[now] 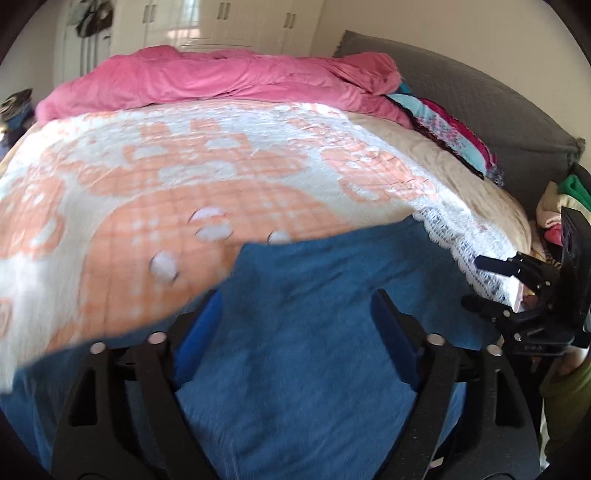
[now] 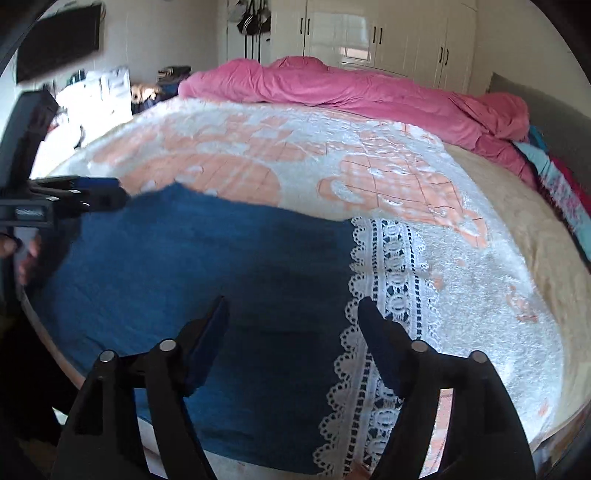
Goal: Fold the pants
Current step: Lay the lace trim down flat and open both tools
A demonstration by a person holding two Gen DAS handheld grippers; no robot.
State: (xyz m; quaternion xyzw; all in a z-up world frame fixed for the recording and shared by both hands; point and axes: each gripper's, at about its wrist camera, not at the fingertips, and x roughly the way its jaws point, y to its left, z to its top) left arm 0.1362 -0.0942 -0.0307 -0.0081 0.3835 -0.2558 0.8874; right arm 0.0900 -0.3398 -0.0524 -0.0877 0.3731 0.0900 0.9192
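Blue pants (image 1: 314, 332) lie flat on the near part of the bed, and also show in the right wrist view (image 2: 221, 266). A white lace trim (image 2: 384, 295) overlaps their right edge. My left gripper (image 1: 295, 310) hovers just above the pants with its jaws wide apart and nothing between them. It shows at the left of the right wrist view (image 2: 110, 192). My right gripper (image 2: 291, 314) is open and empty over the pants' right edge beside the lace. It shows at the right of the left wrist view (image 1: 480, 280).
An orange and white blanket (image 1: 184, 177) covers the bed. A pink duvet (image 1: 221, 81) is bunched along the far side. Colourful clothes (image 1: 450, 129) and a grey headboard (image 1: 498, 96) are at the right. White wardrobes (image 2: 388, 33) stand behind.
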